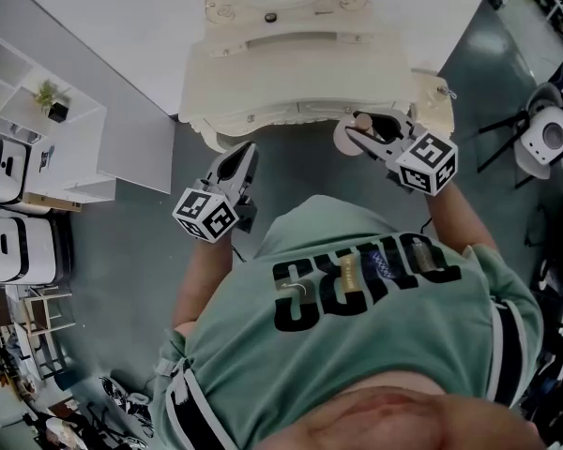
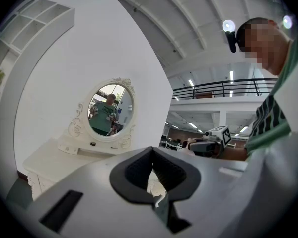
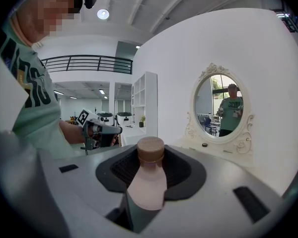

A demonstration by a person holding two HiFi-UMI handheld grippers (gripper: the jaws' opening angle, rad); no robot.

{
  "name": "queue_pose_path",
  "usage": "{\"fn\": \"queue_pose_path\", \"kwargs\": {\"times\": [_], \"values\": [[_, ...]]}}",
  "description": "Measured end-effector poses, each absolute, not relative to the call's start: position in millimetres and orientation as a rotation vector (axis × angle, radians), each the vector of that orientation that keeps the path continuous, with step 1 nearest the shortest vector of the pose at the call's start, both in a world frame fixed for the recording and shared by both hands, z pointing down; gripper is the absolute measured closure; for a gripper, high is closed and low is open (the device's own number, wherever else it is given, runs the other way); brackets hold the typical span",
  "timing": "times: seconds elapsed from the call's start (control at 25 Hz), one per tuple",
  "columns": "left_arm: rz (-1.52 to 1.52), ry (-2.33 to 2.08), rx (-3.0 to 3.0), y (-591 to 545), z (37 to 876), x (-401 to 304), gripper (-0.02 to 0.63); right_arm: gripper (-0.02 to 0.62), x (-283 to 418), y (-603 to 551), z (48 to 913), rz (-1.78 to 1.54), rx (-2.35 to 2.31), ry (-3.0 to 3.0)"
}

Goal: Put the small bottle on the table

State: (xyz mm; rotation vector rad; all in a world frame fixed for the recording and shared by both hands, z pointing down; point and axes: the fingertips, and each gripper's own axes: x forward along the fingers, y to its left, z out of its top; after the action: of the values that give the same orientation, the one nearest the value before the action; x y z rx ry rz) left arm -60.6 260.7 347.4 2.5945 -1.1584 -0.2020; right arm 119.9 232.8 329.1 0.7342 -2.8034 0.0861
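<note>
R gripper point(image 1: 355, 135) clamped on bottle point(image 3: 148, 178), cap fwd along jaws, table point(image 1: 263, 68) edge just ahead, so prob. short reach fwd; L gripper point(image 1: 242, 157) closed, empty.

the small bottle point(image 3: 148, 182) between my pads looks like smooth, pale pink plastic with a soft sheen, and its brown cap point(image 3: 150, 149) looks matt and faintly ribbed round the side. my right gripper point(image 3: 150, 155) and left gripper point(image 2: 152, 155) are both matt grey plastic, smooth all over, with black pads point(image 3: 120, 168) that look rubbery and finely ridged. the table point(image 1: 291, 73) ahead looks like wood painted cream-white, satin and carved with scrolls, its mirror point(image 3: 223, 108) is glossy glass, and my shirt point(image 1: 385, 345) is soft green cloth with flat black print.
</note>
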Motion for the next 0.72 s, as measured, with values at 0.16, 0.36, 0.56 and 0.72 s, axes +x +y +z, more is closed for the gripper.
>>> {"fn": "queue_pose_path", "kwargs": {"times": [0.16, 0.36, 0.56, 0.72], "values": [[-0.207, -1.172, 2.589, 264, 348, -40, 0.597, 0.468, 137, 234, 329, 0.079, 0.709, -2.805], [-0.204, -1.178, 2.578, 264, 353, -17, 0.597, 0.468, 152, 233, 329, 0.071, 0.682, -2.816], [-0.192, -1.171, 2.576, 260, 357, 0, 0.597, 0.468, 162, 232, 330, 0.064, 0.664, -2.824], [-0.173, -1.154, 2.584, 252, 361, 8, 0.597, 0.468, 167, 224, 333, 0.062, 0.668, -2.830]]}}
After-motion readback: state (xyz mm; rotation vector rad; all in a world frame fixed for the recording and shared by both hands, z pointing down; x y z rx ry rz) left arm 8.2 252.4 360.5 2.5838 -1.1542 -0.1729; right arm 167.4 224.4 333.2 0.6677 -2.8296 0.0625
